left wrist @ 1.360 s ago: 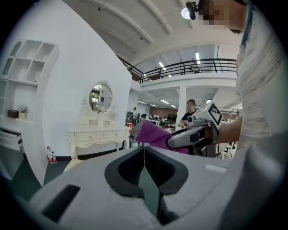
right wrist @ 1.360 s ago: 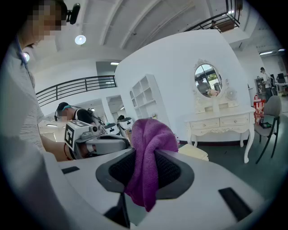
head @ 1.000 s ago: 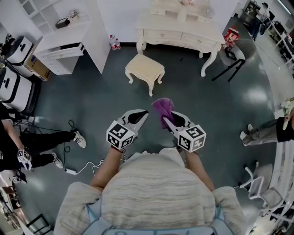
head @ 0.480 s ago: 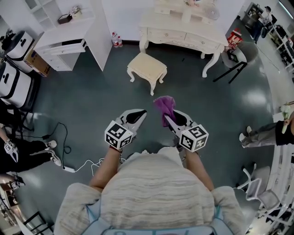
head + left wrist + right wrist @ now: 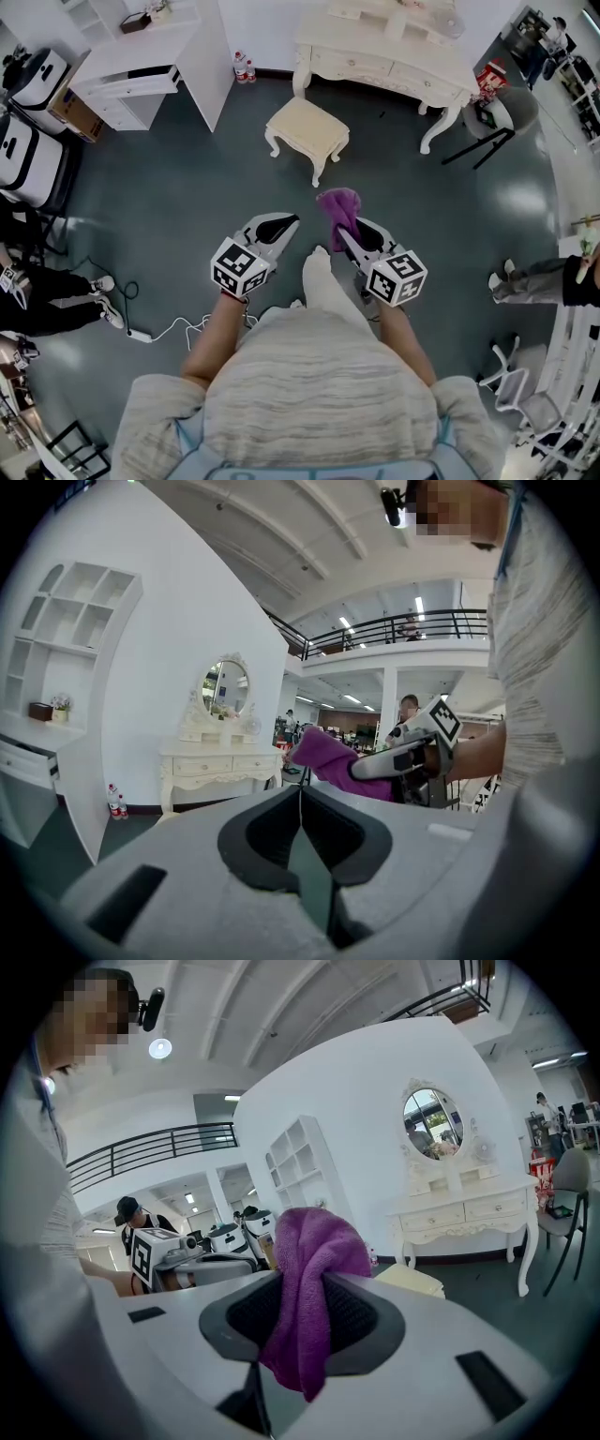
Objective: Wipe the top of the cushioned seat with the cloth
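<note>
- Two grippers are held side by side over the grey floor [image 5: 187, 216], the left gripper [image 5: 289, 222] beside the right gripper [image 5: 343, 234], both aimed toward the cushioned seat [image 5: 307, 127].
- A purple, fuzzy cloth [image 5: 339, 208] is seen bunched into a thick fold.
- The cloth is clamped between the right fingers [image 5: 361, 1321]; one end stands up past the tips and the other hangs down behind the pads.
- The left fingers [image 5: 258, 846] are pressed together with nothing between them.
- The cloth's long axis is laid along the right gripper, its free end turned toward the seat.
- The seat is seen as a cream, padded rectangle on curved legs, with its long side running from upper left to lower right in the head view.
- The seat is set well apart from both grippers, with open floor between.
- A cream dressing table [image 5: 394, 56] is placed just behind the seat, and a white cabinet [image 5: 159, 75] stands to its left.
- A cable [image 5: 164, 328] lies on the floor at the person's left.
</note>
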Demonstrator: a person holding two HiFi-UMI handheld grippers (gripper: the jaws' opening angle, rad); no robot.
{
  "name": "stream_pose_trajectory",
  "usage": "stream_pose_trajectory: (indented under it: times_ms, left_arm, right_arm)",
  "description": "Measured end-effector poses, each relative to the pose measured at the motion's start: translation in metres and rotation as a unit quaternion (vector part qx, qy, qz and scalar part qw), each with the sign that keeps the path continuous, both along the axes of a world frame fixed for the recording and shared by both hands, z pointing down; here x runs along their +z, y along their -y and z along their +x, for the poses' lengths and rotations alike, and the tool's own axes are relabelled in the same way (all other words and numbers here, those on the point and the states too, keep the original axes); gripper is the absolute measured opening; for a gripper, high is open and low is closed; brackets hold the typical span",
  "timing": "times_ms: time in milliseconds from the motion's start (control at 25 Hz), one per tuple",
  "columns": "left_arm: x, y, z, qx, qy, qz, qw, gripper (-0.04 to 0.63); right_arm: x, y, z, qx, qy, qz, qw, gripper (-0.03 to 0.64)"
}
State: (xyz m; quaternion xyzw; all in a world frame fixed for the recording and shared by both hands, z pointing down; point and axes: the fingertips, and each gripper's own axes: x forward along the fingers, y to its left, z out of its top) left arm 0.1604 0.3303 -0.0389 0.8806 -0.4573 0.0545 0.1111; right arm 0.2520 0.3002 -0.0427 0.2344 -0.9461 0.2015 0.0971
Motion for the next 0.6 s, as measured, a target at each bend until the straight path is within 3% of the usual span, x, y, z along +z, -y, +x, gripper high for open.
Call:
stream_pose_trajectory:
  times_ms: [280,600]
  left_arm:
    - [0.011,0.052,-0.030,0.000,0.009,-0.011,0.9999,0.014]
    - [0.002,0.150,-0.054,0.030,0.016,-0.012,0.9994,0.014]
  right_arm:
    - [0.009,0.055,-0.035,-0.010,0.006,-0.001,1.000,0.118]
    - [0.004,0.156,-0.064,-0.002,0.019,-0.009,1.000,0.118]
